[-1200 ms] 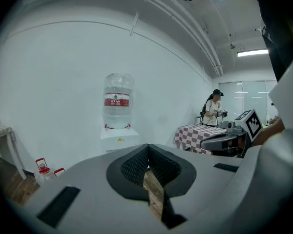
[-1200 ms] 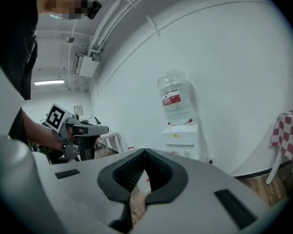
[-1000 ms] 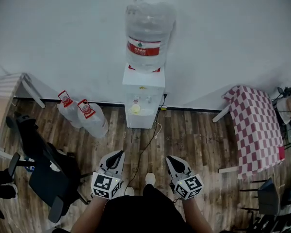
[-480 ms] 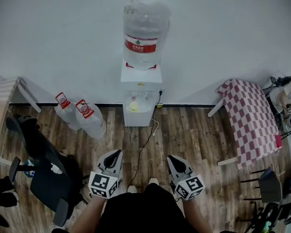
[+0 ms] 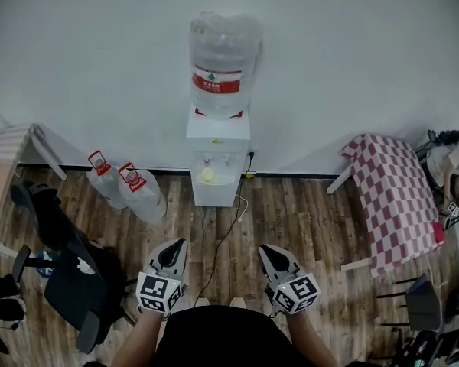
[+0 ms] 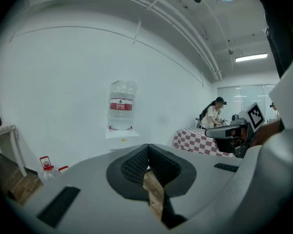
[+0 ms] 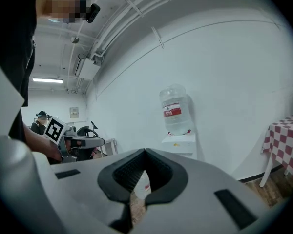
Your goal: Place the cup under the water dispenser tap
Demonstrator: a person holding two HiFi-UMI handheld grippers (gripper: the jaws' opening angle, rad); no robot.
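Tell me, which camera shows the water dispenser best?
The head view: it shows the whole water dispenser, top to bottom. Both gripper views show only its bottle and top; the lower part is hidden.

1. The left gripper [image 5: 179, 243] and right gripper [image 5: 265, 249] have pale grey, smooth shells that taper to a narrow tip.
2. The near end of each carries a white cube printed with black square markers: the left cube [image 5: 158, 293] and the right cube [image 5: 297, 293].
3. Black ribbed pads [image 6: 134, 165] line a rounded hollow between the jaws.
4. Dark rectangular slots [image 6: 58, 206] are set into the grey shells.
5. The person wears a black top [image 5: 214, 335] and white shoes [image 5: 236, 302].
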